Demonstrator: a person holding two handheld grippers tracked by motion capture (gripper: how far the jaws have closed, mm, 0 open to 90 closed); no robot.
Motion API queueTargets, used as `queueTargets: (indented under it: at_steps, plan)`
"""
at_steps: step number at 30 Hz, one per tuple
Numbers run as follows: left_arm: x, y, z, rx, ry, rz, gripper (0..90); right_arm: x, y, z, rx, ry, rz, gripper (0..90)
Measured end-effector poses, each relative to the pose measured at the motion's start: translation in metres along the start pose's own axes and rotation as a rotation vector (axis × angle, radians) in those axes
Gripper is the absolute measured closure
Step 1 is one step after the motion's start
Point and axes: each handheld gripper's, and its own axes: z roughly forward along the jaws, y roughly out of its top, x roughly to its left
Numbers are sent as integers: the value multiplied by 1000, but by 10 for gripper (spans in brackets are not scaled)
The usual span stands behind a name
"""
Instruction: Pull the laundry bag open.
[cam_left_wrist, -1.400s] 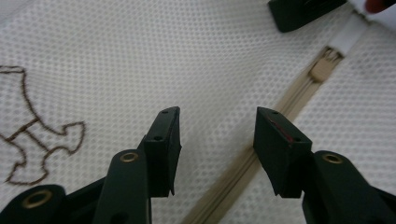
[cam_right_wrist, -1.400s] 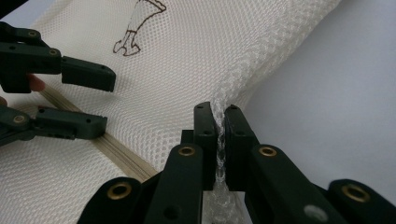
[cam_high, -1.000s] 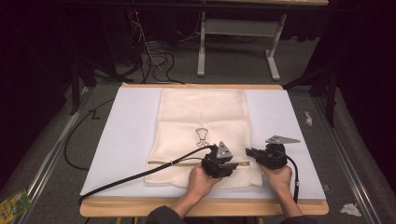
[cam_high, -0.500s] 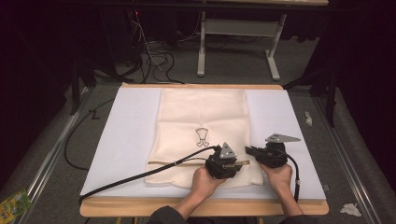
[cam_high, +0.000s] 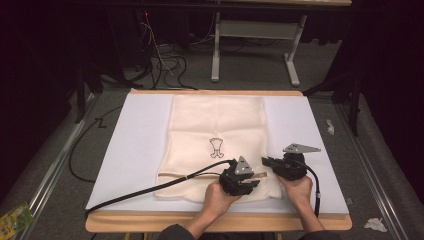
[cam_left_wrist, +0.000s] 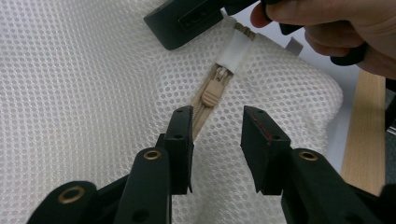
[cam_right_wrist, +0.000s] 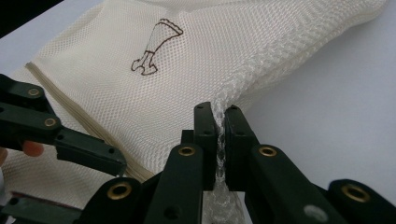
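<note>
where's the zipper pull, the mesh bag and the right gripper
zipper pull (cam_left_wrist: 211, 93), left gripper view, on its tan tab.
mesh bag (cam_high: 216, 117), high view, on the bare cream mesh above the printed mark.
right gripper (cam_right_wrist: 219, 128), right gripper view, between its fingertips, clamped on the bag's edge.

The mesh bag (cam_high: 215, 125) is cream, with a dark brown outline figure (cam_high: 216, 148). Its zip (cam_left_wrist: 211, 93) is beige; the mat (cam_high: 135, 135) is white
</note>
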Motion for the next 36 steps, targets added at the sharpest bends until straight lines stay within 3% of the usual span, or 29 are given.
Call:
queueTargets:
  at_steps: [6,9,17,22,33,36]
  plan:
    - [8,2,8,1,-27,-75,644,1,1,0,-16,6,2,873]
    - [6,0,11,-14,-31,-65,654,2,2,-1,-15,3,-2,873]
    - [12,-2,20,-7,-44,-117,649,3,2,-1,-27,18,-1,874]
    - [18,0,23,-24,-85,-159,644,6,5,-1,-30,18,-5,873]
    - [19,3,19,-28,-117,-176,697,10,9,2,-35,26,-10,873]
    - [21,5,19,-48,-147,-195,712,7,7,1,-26,23,-11,874]
